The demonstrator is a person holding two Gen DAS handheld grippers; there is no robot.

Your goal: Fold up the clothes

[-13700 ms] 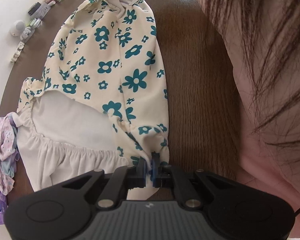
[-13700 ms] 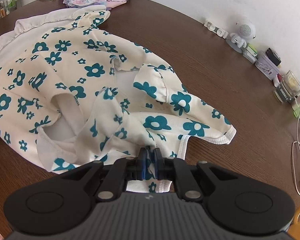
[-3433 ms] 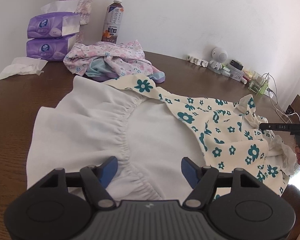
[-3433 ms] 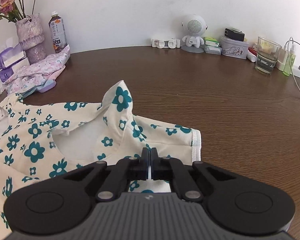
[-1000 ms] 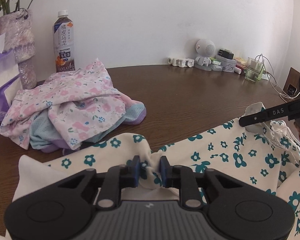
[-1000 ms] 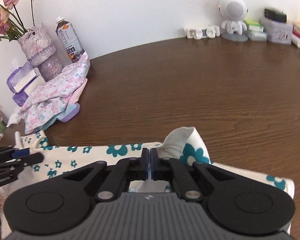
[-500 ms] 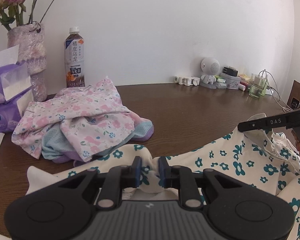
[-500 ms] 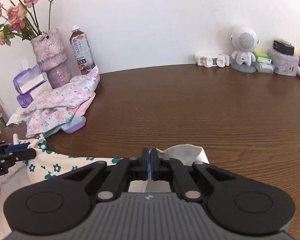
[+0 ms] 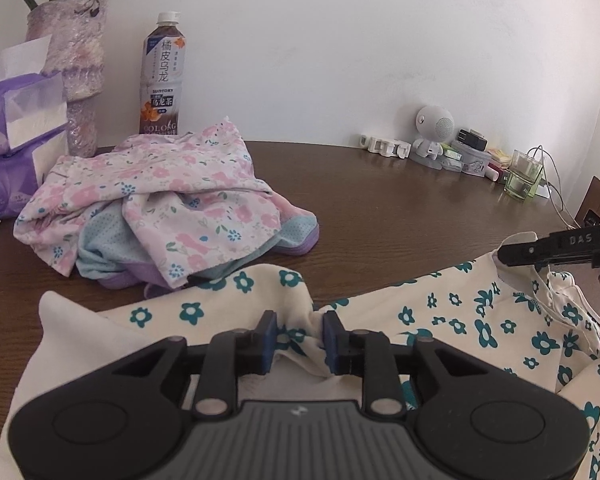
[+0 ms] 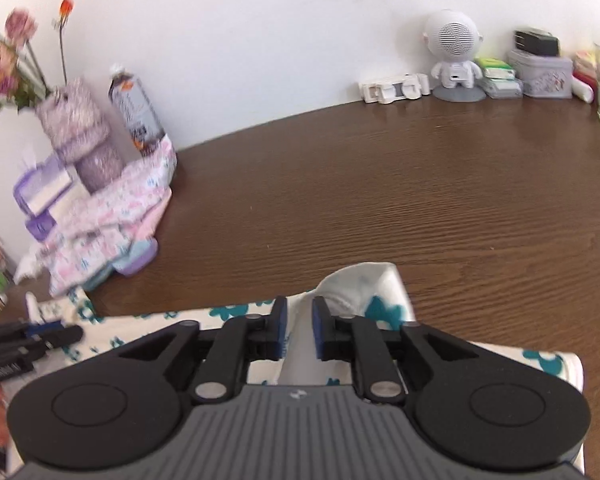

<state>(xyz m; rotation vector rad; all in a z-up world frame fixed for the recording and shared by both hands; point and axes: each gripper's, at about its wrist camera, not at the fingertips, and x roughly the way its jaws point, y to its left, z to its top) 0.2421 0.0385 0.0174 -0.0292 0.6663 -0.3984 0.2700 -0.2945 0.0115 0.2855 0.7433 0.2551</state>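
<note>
Cream cotton garment with teal flowers (image 9: 440, 312) spread across the brown wooden table (image 9: 380, 200). Left gripper (image 9: 299, 342) and right gripper (image 10: 300, 326) both opening, bunched cloth between the jaws. Risk: fabric clinging to a blue pad (image 10: 281, 330), dragging the fold open on withdrawal.

A plain white wall (image 9: 340, 40) behind a dark wooden table (image 10: 420, 200) — daylit.
</note>
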